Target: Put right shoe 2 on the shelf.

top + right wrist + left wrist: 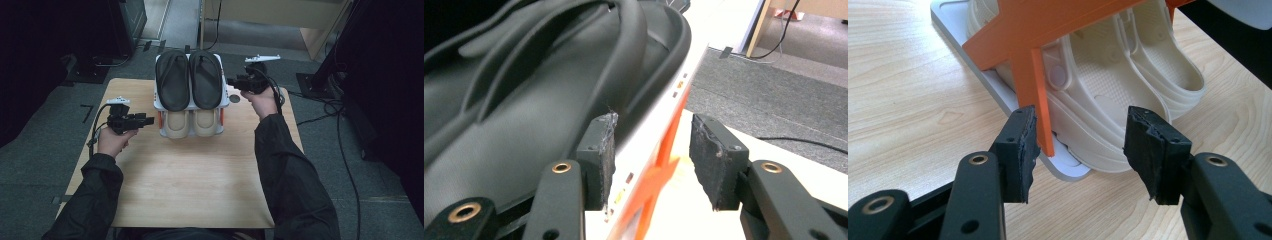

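Tabletop (190,180): wide wooden surface, mostly bare on the near side of both tongs. Shoe rack (226,98), white w/ orange braces, sits btwn the two tongs, toward the far edge. Upper tier: black sandals (189,79), pair side by side, just left of the right tongs (231,81). Lower tier: cream clogs (192,122), pair, just right of the left tongs (150,120).

Left tongs open, nothing gripped; orange brace (1035,95) and a clog toe lie right ahead of the jaws, one pad v. close to the brace, contact unclear. Right tongs open too, empty, straddling the rack's white upper edge beside a sandal.

Progress, my read: both pairs look already racked; tongs let go or not yet gripping. Prob. left: grip the rack's sides, or back off.
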Demonstrator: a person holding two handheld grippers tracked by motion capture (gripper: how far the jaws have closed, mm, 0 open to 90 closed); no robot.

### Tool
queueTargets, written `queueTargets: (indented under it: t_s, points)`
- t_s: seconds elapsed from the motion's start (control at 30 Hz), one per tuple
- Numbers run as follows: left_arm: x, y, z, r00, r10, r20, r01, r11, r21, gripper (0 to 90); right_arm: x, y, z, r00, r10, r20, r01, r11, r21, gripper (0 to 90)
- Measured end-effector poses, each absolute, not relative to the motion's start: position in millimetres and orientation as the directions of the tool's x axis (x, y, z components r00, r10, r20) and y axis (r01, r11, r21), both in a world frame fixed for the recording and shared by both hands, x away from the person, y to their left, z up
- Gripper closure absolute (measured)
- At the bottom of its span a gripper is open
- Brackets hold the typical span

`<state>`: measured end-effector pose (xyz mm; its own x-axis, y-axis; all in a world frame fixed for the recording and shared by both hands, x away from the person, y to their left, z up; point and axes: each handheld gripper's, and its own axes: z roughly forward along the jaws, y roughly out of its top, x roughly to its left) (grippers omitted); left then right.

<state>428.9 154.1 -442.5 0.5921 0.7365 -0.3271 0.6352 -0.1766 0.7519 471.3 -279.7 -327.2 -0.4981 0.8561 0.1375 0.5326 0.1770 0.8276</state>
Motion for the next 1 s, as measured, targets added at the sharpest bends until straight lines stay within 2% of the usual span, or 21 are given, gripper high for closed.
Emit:
queueTargets:
  t_s: [0.37, 1.0]
  points:
    - [428, 153, -444, 0.594, 0.739, -0.318, 0.635, -0.187, 0.750, 45.3, 447, -299, -356, -0.521, 0.843, 0.135, 0.518, 0.187, 0.835, 52.2]
    - [427, 150, -447, 0.602, 0.736, -0.310, 0.632, -0.202, 0.748, 43.1, 407, -308, -413, -0.571, 0.811, 0.126, 0.503, 0.224, 0.835, 50.4]
